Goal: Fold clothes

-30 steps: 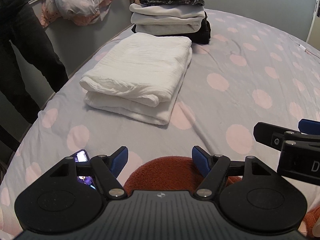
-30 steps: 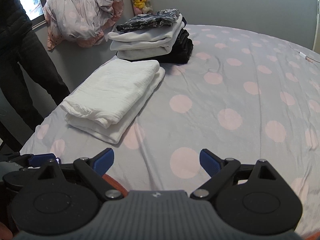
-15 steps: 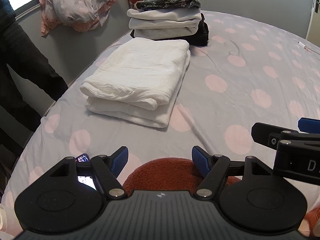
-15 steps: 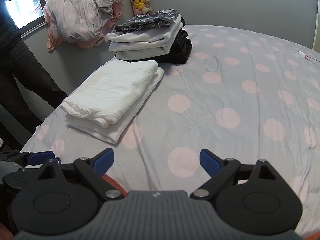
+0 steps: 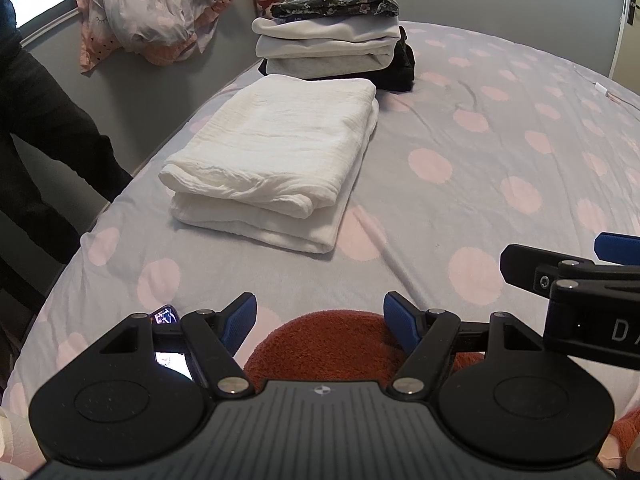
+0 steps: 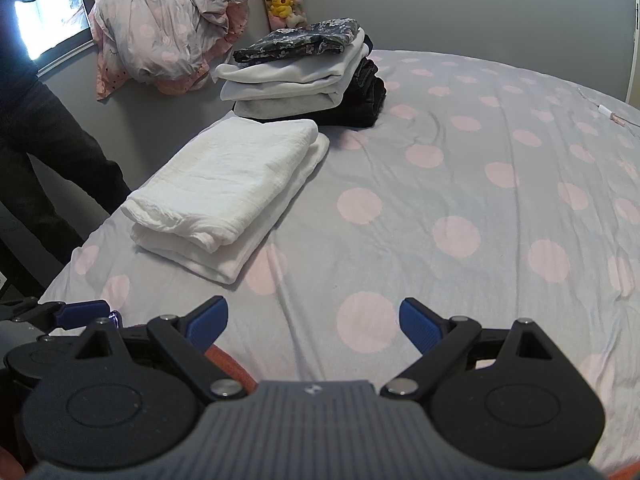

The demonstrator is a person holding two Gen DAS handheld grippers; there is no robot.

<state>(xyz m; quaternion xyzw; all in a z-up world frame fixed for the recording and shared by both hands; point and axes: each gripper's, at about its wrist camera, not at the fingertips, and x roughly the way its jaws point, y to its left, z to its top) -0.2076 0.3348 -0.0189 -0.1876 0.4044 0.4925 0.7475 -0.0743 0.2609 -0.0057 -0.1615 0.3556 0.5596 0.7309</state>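
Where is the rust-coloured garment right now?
The rust-coloured garment lies at the near edge of the bed, just below the open left gripper in the left wrist view, nearer than the folded white cloth.

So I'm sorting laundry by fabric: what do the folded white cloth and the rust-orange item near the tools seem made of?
Folded white cloth: probably thin crinkled cotton gauze, matte, finely wrinkled. Rust-orange item: seemingly fleece or terry, with a fuzzy nap.
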